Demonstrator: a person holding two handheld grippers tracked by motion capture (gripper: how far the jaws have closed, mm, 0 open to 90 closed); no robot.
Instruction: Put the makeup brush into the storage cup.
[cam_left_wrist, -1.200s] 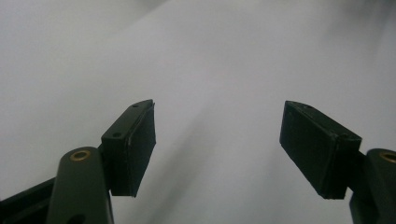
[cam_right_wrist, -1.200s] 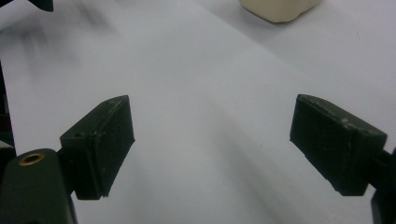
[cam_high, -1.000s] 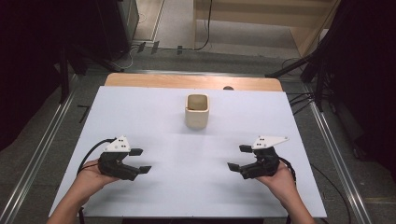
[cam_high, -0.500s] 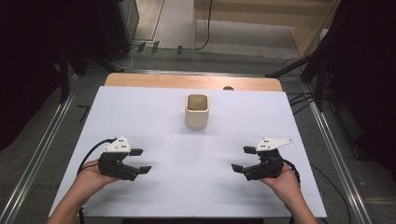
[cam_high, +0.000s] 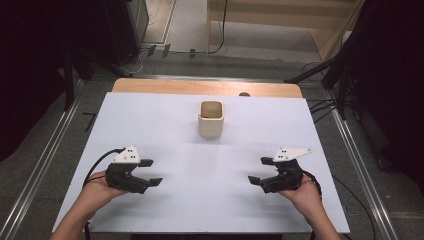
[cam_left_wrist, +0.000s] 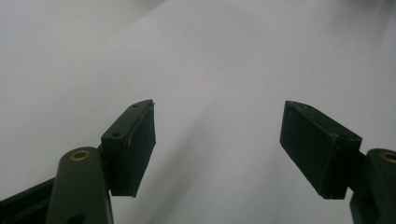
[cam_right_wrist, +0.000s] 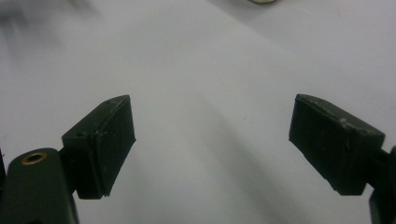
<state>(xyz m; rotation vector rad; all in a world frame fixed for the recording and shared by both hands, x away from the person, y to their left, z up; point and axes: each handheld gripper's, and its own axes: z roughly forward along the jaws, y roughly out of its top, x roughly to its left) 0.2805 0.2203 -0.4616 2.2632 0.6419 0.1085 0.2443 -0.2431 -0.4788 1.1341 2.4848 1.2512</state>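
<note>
- Table (cam_high: 165, 120): white work surface with a wooden strip along the far edge; grey floor and metal rails flank it on both sides.
- Cup (cam_high: 211, 119): cream-coloured, squarish, upright, open at the top. It stands alone on the far middle of the table, well apart from both grippers and roughly midway between them in the left-right direction.
- Left gripper (cam_high: 151, 172): held in the left hand (cam_high: 97, 187) at the near left of the table. Jaws point toward the table centre and stand wide apart. Nothing sits between them.
- Left gripper (cam_left_wrist: 218, 140), own view: both black pads (cam_left_wrist: 135, 147) are spread far apart, with bare white table surface in the gap. No object touches either pad.
- Right gripper (cam_high: 260, 170): held in the right hand (cam_high: 306, 197) at the near right of the table. Jaws point toward the table centre and stand wide apart, empty.
- Right gripper (cam_right_wrist: 212, 144), own view: pads (cam_right_wrist: 105, 144) are spread far apart over bare white surface. A small part of the cup base (cam_right_wrist: 261, 2) shows at the top edge, well clear of the jaws.
- Cables: a black cable (cam_high: 100, 160) loops from the left gripper across the table toward the near edge; another trails behind the right gripper.
- Contact with the table: whether either gripper rests on the surface or is held just above it cannot be told.
</note>
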